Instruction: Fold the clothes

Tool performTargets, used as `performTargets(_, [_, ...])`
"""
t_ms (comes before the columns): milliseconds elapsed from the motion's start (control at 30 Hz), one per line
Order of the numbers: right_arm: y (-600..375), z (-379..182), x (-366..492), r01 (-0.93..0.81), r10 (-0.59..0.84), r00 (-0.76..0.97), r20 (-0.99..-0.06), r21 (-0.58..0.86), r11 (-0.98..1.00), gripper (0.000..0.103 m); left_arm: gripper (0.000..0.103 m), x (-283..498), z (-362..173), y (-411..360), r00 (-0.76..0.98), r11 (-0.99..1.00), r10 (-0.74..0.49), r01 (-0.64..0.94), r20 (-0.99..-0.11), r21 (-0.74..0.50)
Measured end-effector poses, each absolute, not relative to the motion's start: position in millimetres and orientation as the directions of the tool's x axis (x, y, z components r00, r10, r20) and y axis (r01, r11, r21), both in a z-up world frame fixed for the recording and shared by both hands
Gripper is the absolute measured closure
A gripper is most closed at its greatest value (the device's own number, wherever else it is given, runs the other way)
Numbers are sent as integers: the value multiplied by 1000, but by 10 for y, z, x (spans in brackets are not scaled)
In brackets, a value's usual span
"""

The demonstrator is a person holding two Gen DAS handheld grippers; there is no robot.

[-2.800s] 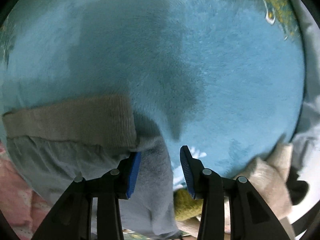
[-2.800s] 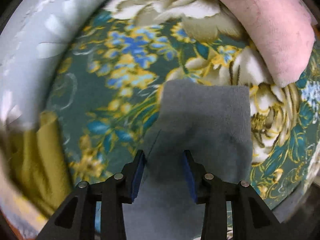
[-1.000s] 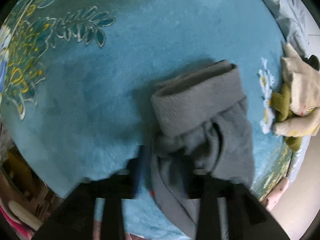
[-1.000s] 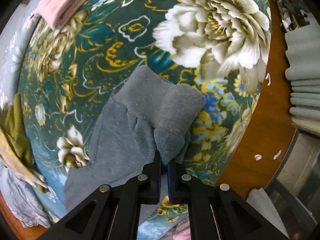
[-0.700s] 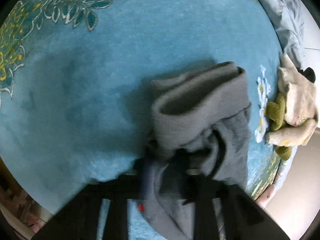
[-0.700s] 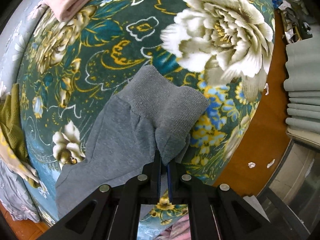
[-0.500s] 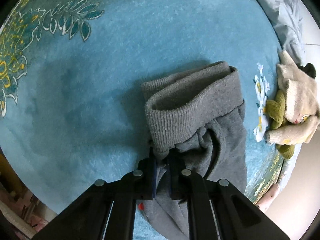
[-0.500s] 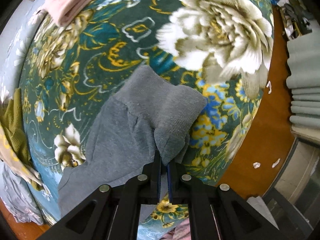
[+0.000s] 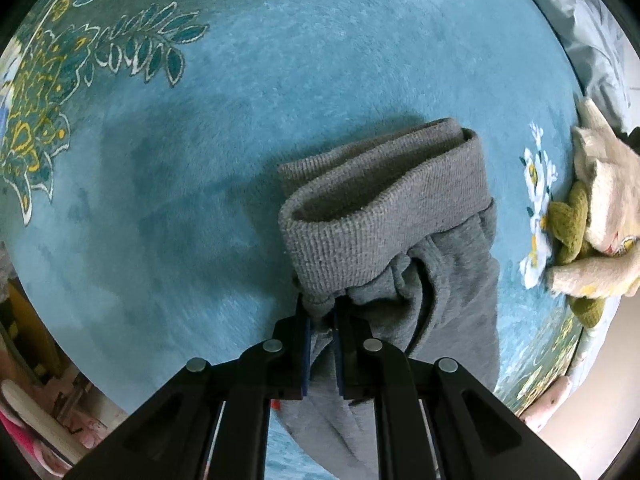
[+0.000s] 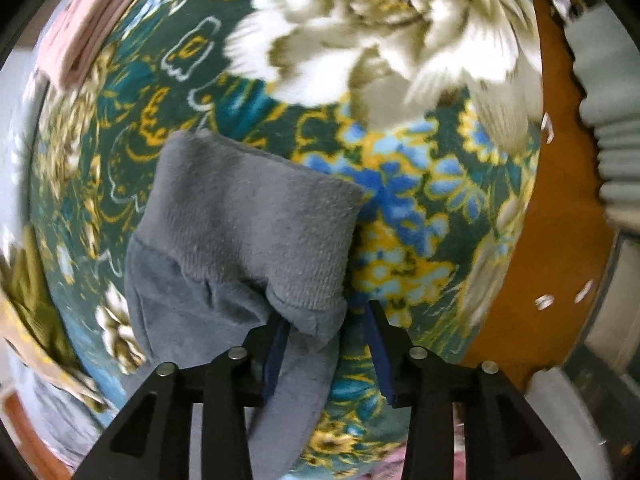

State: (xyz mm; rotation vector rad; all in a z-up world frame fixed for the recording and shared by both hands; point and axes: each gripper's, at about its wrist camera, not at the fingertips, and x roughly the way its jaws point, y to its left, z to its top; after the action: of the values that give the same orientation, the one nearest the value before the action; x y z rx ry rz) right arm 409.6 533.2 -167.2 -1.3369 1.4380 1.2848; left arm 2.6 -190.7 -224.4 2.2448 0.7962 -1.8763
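I have the left claw (image 9: 321, 316) clamped on the bunched seam under the ribbed cuff of the grey garment (image 9: 400, 240) at frame centre, lifting it off the blanket (image 9: 200, 160) to straighten, while the right claw (image 10: 326, 344) stands open, its cuff (image 10: 256, 220) apparently freed.

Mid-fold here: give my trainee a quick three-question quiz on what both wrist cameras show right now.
1. True or false: the left claw is shut on the grey garment.
2. The right claw is: A) open B) clamped shut.
3. What lies at the blanket's right edge in the left view?

Key: 1 true; 2 A; 3 a stuffed toy.
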Motion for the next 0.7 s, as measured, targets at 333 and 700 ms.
performTargets(333, [5446,-888,3223,-862,-144,-486,-862,500,-83,95,98,-587,-1336,-1557,-180,-758,487,399,-855,-516])
performTargets(700, [5160,-280,2320,-733,-156,-577,-802,592,-334,95,98,-782,-1211,-1819,-301,-785,488,260,-820,-562])
